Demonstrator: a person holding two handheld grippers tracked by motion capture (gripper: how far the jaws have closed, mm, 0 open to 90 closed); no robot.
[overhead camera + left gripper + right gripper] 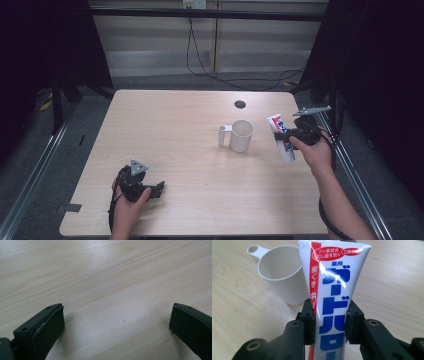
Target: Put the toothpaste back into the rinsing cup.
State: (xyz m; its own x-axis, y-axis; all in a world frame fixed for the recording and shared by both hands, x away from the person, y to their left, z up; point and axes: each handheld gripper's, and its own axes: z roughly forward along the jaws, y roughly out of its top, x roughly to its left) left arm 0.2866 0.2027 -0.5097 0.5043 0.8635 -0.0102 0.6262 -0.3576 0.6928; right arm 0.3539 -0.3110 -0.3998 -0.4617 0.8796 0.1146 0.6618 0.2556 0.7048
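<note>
Toothpaste tube (332, 297) sits clamped between the jaws of the right claw (295, 134), held above the surface (180, 140) just right of the white cup (241, 135). The tube is soft and tapering, so the grip across its flat body could let it slide or twist free if tilted towards the cup. A loose swing might also knock the light cup over. The left claw (159, 189) rests open and empty near the front edge.
</note>
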